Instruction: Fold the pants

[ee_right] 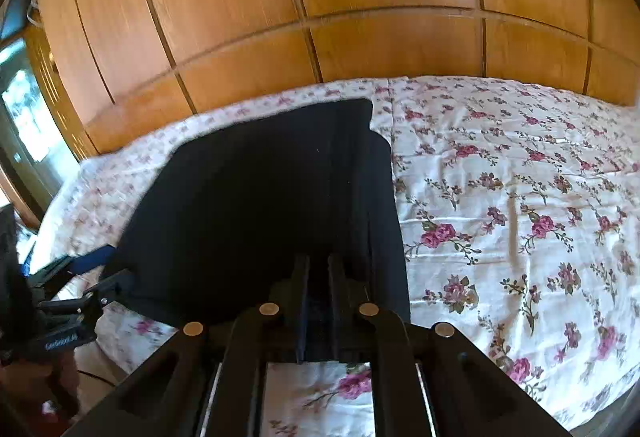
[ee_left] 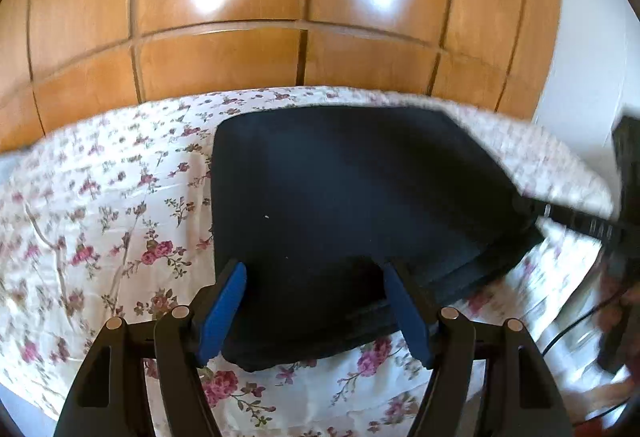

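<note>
Left gripper (ee_left: 314, 279), black frame with blue pads: jaws spread wide astride near edge of folded dark navy fabric pants (ee_left: 352, 205), pads not pressing. Right gripper (ee_right: 319, 273), black: clenched nearly closed at the pants' near edge (ee_right: 256, 205), dark cloth apparently pinched between. Pants: compact rectangle, 1 stack, flat on white floral bedsheet (ee_left: 100, 221), close to far bed edge. Advice: pinch all layers together, keep both corners level. Open sheet to right (ee_right: 520, 197); glossy wooden wardrobe (ee_left: 224, 49) beyond.
</note>
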### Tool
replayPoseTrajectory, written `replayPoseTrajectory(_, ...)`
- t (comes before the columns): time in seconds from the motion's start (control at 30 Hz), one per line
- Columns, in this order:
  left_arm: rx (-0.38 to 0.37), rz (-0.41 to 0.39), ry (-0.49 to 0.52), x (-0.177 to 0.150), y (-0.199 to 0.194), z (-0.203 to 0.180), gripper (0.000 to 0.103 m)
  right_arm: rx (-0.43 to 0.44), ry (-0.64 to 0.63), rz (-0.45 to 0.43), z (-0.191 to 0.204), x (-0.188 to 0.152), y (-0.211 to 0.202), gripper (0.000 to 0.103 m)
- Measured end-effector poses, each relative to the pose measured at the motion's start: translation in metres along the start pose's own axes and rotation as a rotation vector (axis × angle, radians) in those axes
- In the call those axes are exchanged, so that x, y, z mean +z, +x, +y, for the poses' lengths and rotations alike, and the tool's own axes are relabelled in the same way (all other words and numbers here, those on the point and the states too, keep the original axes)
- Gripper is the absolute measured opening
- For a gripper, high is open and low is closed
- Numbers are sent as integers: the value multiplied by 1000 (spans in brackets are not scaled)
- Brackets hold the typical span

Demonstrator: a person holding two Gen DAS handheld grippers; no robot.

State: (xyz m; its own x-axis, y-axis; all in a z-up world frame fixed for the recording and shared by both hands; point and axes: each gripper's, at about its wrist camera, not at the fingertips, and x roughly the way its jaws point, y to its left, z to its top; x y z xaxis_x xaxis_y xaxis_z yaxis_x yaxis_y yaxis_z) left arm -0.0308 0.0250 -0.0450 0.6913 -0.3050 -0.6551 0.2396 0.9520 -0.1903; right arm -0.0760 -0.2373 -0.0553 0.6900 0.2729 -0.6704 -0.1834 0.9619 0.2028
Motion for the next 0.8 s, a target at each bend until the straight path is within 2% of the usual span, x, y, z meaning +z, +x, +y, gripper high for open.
replayPoseTrajectory(0.1, -19, 12, -129, 9, 0, 22, 72, 28, 40, -31, 0, 1, -10, 39)
replayPoseTrajectory(0.13, -10, 28, -162, 12, 3, 29, 72, 29, 47, -41, 0, 1, -11, 51)
replayPoseTrajectory(0.17, -7, 38, -181, 14, 5, 34, 72, 22, 50, -46, 0, 3, -12, 55)
replayPoseTrajectory(0.3, -78, 92, -297, 20, 17, 61, 72, 5, 45, -29, -2, 6, -8, 55)
replayPoseTrajectory(0.43, -109, 141, -335, 22, 27, 72, 79, 22, 101, 4, -14, 8, 0, 58)
replayPoseTrajectory(0.67, -129, 191, -225, 30, 34, 55, 85, 17, 109, 83, -25, 12, 19, 70)
replayPoseTrajectory(0.8, -157, 219, -190, 31, 42, 49, 85, 85, 163, 136, -38, 20, 40, 75)
